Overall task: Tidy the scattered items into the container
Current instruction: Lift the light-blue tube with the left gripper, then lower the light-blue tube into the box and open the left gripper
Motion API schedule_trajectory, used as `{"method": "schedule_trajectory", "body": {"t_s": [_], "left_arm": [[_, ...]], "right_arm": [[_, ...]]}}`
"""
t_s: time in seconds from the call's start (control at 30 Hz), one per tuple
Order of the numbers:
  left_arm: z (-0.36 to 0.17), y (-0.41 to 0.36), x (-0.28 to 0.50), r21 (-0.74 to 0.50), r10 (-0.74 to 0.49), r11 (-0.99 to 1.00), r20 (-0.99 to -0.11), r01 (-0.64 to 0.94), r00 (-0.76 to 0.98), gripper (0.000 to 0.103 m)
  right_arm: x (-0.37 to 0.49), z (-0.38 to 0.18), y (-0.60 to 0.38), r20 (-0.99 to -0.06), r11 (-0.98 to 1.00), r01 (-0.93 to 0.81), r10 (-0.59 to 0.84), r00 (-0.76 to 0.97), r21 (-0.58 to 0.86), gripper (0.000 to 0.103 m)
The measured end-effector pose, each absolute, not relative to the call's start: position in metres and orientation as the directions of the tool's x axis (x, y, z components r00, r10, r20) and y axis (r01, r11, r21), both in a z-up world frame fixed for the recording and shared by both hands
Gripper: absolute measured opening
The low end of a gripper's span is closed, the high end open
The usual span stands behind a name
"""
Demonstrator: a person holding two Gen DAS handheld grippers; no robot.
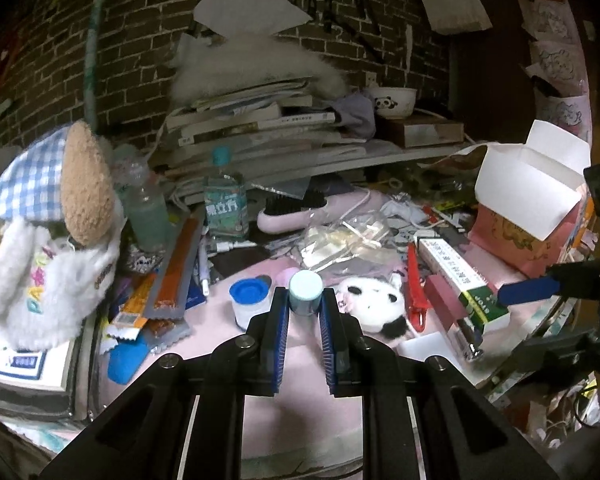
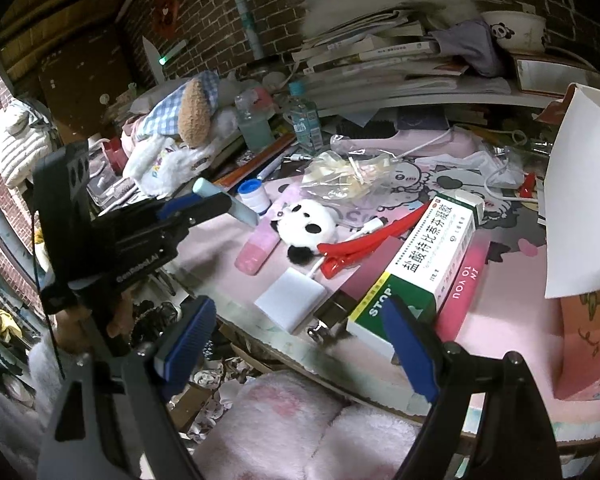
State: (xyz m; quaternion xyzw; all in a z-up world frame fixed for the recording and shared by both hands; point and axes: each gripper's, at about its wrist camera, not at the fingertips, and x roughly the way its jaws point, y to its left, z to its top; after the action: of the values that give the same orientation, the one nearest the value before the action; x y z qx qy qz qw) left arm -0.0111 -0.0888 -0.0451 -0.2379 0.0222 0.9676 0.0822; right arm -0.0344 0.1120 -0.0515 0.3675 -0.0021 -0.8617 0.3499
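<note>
Pinching the pale blue plastic tube above the plush panda, the left gripper should carry it level toward the open white cardboard box, while the right gripper waits, fingers spread.

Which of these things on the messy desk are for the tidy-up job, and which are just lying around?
For the job:
- light blue tube, held in the left gripper
- open white box, the likely container
- panda plush
- red hair clip
- medicine box
- right gripper, open and empty

Just lying around:
- book stack
- panda bowl
- water bottle
</note>
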Motion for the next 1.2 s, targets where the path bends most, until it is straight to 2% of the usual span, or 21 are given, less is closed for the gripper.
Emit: {"method": "schedule_trajectory", "body": {"t_s": [0.23,0.4,0.53,0.63,0.77,1.03,1.2], "left_arm": [[-0.009,-0.072,-0.024,0.031,0.196,-0.973,-0.415,-0.229,-0.888,0.010],[0.026,-0.042,-0.046,0.020,0.319,-0.934,-0.405,-0.357,-0.857,0.010],[0.062,0.000,-0.072,-0.011,0.468,-0.858,-0.428,-0.513,-0.773,0.010],[0.080,0.036,-0.087,-0.019,0.542,-0.796,-0.465,-0.604,-0.700,0.010],[0.096,0.088,-0.104,-0.040,0.613,-0.710,-0.527,-0.703,-0.589,0.010],[0.092,0.173,-0.139,-0.093,0.585,-0.647,-0.698,-0.757,-0.414,0.010],[0.063,0.215,-0.158,-0.042,0.440,-0.671,-0.826,-0.740,-0.352,0.010]], "right_arm": [[-0.034,-0.054,0.114,-0.631,-0.763,0.593,-0.597,-0.496,0.256,0.083],[-0.038,-0.060,0.118,-0.634,-0.798,0.560,-0.555,-0.538,0.223,0.083],[-0.043,-0.062,0.124,-0.631,-0.819,0.530,-0.533,-0.564,0.219,0.083],[-0.046,-0.064,0.131,-0.623,-0.811,0.522,-0.557,-0.549,0.265,0.083],[-0.043,-0.063,0.136,-0.614,-0.815,0.518,-0.553,-0.563,0.259,0.083],[-0.042,-0.062,0.149,-0.600,-0.814,0.510,-0.562,-0.569,0.278,0.083],[-0.044,-0.064,0.155,-0.597,-0.810,0.506,-0.571,-0.564,0.297,0.083]]}}
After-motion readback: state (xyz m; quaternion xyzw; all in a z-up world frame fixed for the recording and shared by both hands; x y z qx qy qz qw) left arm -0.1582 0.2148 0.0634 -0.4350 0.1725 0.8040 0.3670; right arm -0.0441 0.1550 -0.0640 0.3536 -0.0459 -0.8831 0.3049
